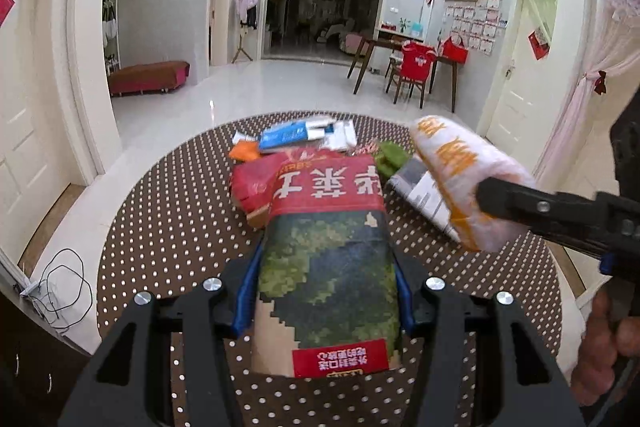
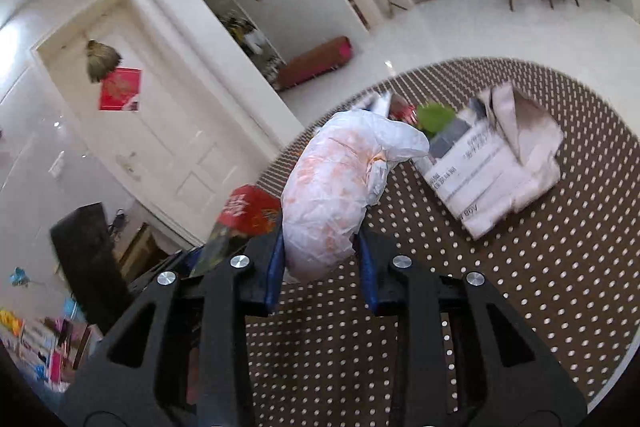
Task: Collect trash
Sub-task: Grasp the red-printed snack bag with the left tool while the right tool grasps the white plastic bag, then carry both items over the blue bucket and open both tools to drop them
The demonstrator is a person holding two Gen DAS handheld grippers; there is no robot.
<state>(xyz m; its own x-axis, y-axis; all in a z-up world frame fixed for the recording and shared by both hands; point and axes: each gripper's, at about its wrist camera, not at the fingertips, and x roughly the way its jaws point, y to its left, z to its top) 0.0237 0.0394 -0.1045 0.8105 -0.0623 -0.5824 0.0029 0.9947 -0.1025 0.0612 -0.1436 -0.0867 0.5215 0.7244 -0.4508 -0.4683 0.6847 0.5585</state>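
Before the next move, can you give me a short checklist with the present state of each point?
1. Left hand-held gripper shut on the green and red snack bag: ok.
2. Right hand-held gripper shut on the white crumpled bag with orange print: ok.
3. Both held things lifted clear of the dotted table: cannot tell.
4. Table free of trash: not ok; the folded paper, blue and white packets, an orange wrapper and a green piece lie there.
5. Place to drop the trash in view: not ok; no bin shows.
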